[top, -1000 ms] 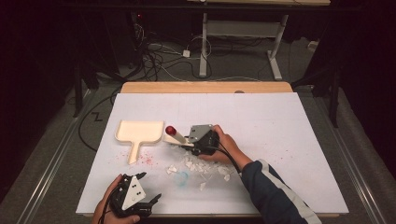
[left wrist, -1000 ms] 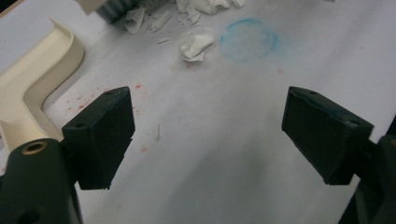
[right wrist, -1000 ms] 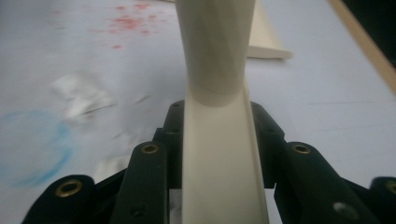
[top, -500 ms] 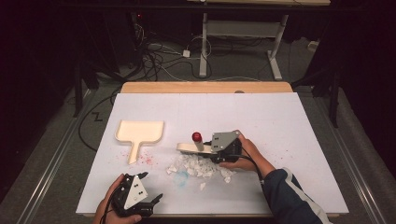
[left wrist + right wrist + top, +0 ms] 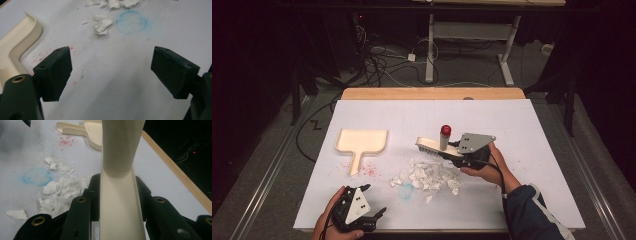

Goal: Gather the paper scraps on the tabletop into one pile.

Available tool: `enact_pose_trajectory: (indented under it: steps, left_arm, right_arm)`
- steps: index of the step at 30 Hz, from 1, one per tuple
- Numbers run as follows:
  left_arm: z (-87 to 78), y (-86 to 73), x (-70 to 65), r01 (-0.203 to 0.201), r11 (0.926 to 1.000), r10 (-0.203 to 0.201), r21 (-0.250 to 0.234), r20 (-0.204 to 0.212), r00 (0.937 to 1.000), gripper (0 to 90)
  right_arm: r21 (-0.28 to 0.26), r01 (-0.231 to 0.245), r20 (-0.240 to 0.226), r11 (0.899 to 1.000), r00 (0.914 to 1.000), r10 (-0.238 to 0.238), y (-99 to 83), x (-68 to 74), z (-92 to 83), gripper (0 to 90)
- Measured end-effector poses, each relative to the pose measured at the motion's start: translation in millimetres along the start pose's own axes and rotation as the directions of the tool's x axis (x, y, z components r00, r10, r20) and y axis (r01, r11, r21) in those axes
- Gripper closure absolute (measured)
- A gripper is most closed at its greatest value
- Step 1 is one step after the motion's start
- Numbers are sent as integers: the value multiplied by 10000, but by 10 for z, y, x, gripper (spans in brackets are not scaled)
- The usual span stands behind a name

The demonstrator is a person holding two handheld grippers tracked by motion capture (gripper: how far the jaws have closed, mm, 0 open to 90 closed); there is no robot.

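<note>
White paper scraps [image 5: 426,176] lie in a loose heap at the middle of the tabletop [image 5: 532,125], and we place everything else by that heap. A second ago our right tongs [image 5: 451,155] held the brush [image 5: 433,146] up by the dustpan [image 5: 361,142], on the heap's far left. Half a second ago the brush was over the heap's far edge. Now it sits just beyond the heap's right end, bristles down, its red-capped handle upright. In the right gripper view these tongs are clamped hard on the brush's cream back [image 5: 120,202], so the grip looks secure.

We judge that one sweep has just ended and the brush is being carried back to the heap's far right side for another pass. The scraps are more gathered than scattered, with a few strays on the near side by the blue ring [image 5: 404,191].

Our left tongs [image 5: 374,212] rest near the tabletop's front edge, left of the heap, with the jaws wide apart and nothing between them. The dustpan lies flat and untouched, well to the heap's left, with red specks beside its handle. The next step is likely fetching it so that the scraps can be swept in.
</note>
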State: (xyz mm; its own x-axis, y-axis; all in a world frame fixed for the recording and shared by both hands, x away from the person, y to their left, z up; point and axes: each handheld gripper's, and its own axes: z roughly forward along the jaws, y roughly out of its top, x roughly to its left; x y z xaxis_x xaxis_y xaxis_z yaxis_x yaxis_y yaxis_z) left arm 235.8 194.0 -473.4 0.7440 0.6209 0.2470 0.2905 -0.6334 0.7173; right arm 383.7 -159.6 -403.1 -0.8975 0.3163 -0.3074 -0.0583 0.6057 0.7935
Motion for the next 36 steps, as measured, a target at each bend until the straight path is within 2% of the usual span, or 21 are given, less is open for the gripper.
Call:
enact_pose_trajectory:
  steps: [3, 6, 12, 16, 19, 22, 24, 28, 30, 32, 35, 36]
  left_arm:
    - [-4, 1, 0, -33, 10000, 33, -2, -13, 10000, 162]
    - [-2, -1, -3, -105, 9999, 105, 47, -11, 9999, 162]
    - [7, 9, -15, -246, 9996, 246, 132, 23, 9997, 165]
    - [15, 20, -18, -266, 9996, 266, 123, 33, 9996, 164]
    - [25, 23, -17, -259, 9996, 258, 103, 47, 9997, 165]
    - [38, 24, -13, -212, 9997, 211, 112, 85, 9997, 165]
    - [39, 28, -8, -197, 9997, 195, 132, 94, 9998, 166]
    - [55, 35, -8, -178, 9997, 176, 144, 165, 9997, 167]
    - [63, 41, -10, -206, 9997, 204, 139, 157, 9997, 167]
    - [63, 44, -12, -231, 9997, 229, 102, 164, 9996, 167]
    - [54, 42, -11, -290, 9995, 288, 91, 206, 9994, 167]
    - [53, 37, -12, -285, 9996, 283, 77, 224, 9993, 167]
  right_arm:
    - [546, -285, -13, 9981, 9996, 286, -39, -19, -31, 678]
    - [1273, -338, 140, 9913, 9994, 323, -126, -6, -51, 678]
    - [1947, -738, 76, 9781, 9972, 738, -292, -19, -176, 678]
    - [1821, -968, 254, 9785, 9953, 937, -298, -63, -296, 678]
    - [1296, -1209, 471, 9842, 9922, 1157, -267, -103, -384, 677]
    - [675, -1632, 543, 9843, 9857, 1597, -231, -148, -414, 678]
    - [498, -1784, 605, 9827, 9826, 1754, -199, -166, -375, 678]
    - [601, -1528, 1169, 9864, 9825, 1451, -90, -194, -196, 678]
    - [674, -1446, 1142, 9872, 9841, 1363, -34, -244, -54, 678]
    - [933, -1288, 1408, 9873, 9833, 1150, 21, -292, 113, 678]
    - [1462, -1248, 1489, 9814, 9835, 1029, 64, -379, 383, 678]
    - [1556, -1350, 1440, 9786, 9831, 1128, 64, -408, 466, 678]
